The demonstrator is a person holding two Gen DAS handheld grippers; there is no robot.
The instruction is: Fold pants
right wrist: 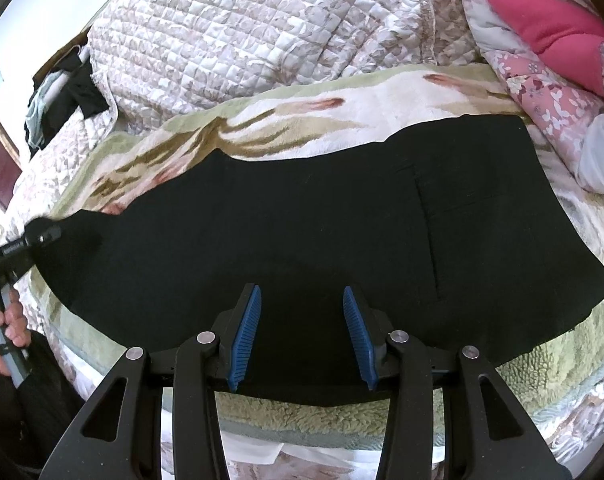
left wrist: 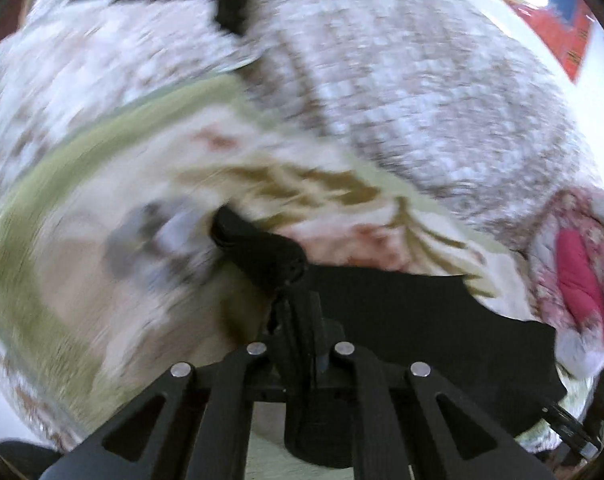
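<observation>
Black pants (right wrist: 302, 232) are lying across the middle of the frame on a fleece blanket (right wrist: 302, 92) — left gripper (left wrist: 262, 248) pinching their end at left, right gripper (right wrist: 302, 312) hovering wide open above.

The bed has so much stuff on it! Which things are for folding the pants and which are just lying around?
For the job:
black pants
left gripper, shut on the pants' end
right gripper, open over the pants

Just lying around:
fleece blanket
quilted cover
pink pillow
dark clothes
</observation>
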